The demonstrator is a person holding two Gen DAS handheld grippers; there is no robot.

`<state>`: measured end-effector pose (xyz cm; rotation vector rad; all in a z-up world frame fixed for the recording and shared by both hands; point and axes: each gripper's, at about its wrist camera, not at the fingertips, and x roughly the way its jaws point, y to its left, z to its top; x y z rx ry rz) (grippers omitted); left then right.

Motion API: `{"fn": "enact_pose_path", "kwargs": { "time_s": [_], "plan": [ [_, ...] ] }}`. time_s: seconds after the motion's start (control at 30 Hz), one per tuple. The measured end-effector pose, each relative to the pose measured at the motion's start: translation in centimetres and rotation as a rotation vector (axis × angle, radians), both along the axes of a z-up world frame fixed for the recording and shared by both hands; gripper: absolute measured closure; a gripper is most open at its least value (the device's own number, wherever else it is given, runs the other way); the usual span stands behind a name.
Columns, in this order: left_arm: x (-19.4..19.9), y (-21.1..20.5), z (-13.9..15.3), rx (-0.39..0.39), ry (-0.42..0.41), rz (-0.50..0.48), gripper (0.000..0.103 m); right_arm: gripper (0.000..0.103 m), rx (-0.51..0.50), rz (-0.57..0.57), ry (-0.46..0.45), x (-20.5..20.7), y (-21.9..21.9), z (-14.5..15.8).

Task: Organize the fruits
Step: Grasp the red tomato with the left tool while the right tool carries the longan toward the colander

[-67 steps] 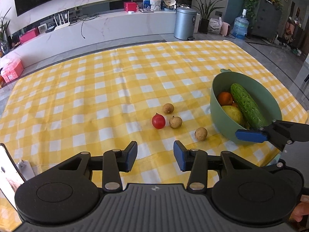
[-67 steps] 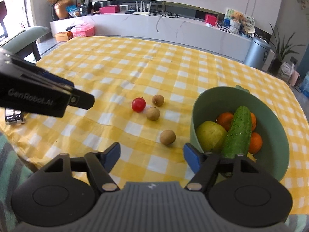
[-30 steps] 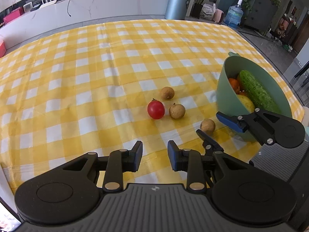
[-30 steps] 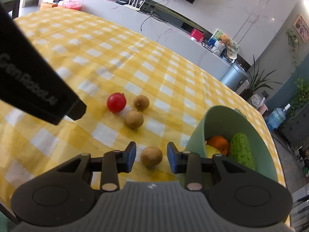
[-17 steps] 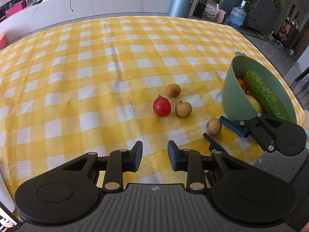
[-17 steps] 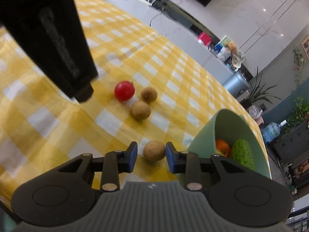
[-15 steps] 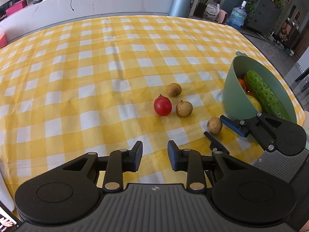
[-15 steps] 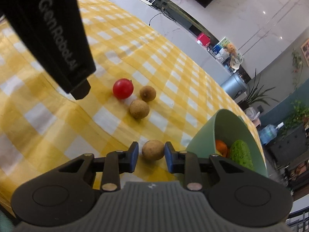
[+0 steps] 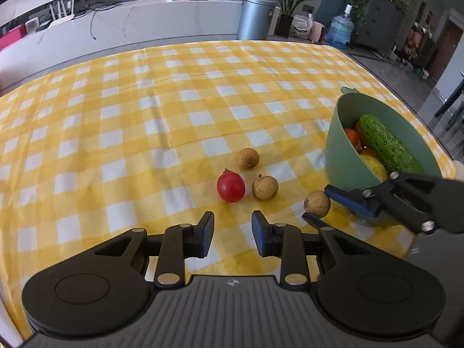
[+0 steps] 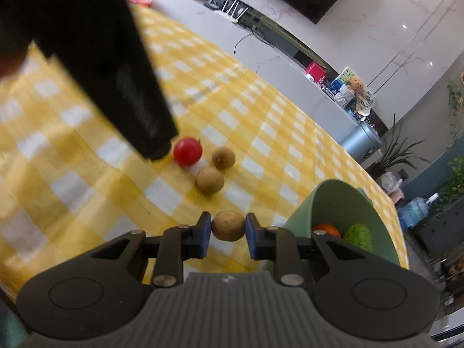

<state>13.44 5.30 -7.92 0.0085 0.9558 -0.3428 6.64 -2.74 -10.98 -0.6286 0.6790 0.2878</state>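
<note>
One longan (image 10: 228, 225) sits pinched in my right gripper (image 10: 226, 233), pads touching both sides. My left gripper (image 9: 233, 233) is part open w/ nothing in it; tomato (image 9: 230, 187) at 12 o'clock.

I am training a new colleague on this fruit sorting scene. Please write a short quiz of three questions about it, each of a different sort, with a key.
1. True or false: the cucumber lies inside the green bowl.
2. How many small brown fruits lie free on the yellow checked cloth?
3. Which gripper has a brown fruit between its jaws? A. left gripper B. right gripper

Key:
1. True.
2. Two; the third brown fruit is between jaws, beside the red tomato's group.
3. B.
</note>
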Motion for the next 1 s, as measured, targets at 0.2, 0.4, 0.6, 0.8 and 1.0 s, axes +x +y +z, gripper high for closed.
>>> {"fn": "enact_pose_path", "kwargs": {
  "time_s": [0.2, 0.4, 0.6, 0.8, 1.0],
  "plan": [
    [1.3, -1.3, -1.2, 0.044, -0.028, -0.047, 0.068, 0.082, 0.112, -0.034, 0.008, 0.7, -1.9, 2.6],
    [2.6, -2.2, -2.2, 0.088, -0.042, -0.069, 0.068, 0.081, 0.226, -0.059, 0.015, 1.8, -3.7, 5.0],
    [3.3, -2.8, -2.4, 0.13, -0.064, -0.091, 0.068, 0.081, 0.323, -0.116, 0.019, 2.9, -5.9, 6.8],
    [3.6, -3.4, -2.6, 0.164, -0.068, -0.106, 0.072, 0.081, 0.377, -0.198, 0.013, 4.0, -9.1, 7.7],
    [3.9, -3.5, -2.6, 0.164, -0.056, -0.084, 0.074, 0.081, 0.411, -0.262, 0.019, 4.8, -11.7, 7.8]
  ]
}}
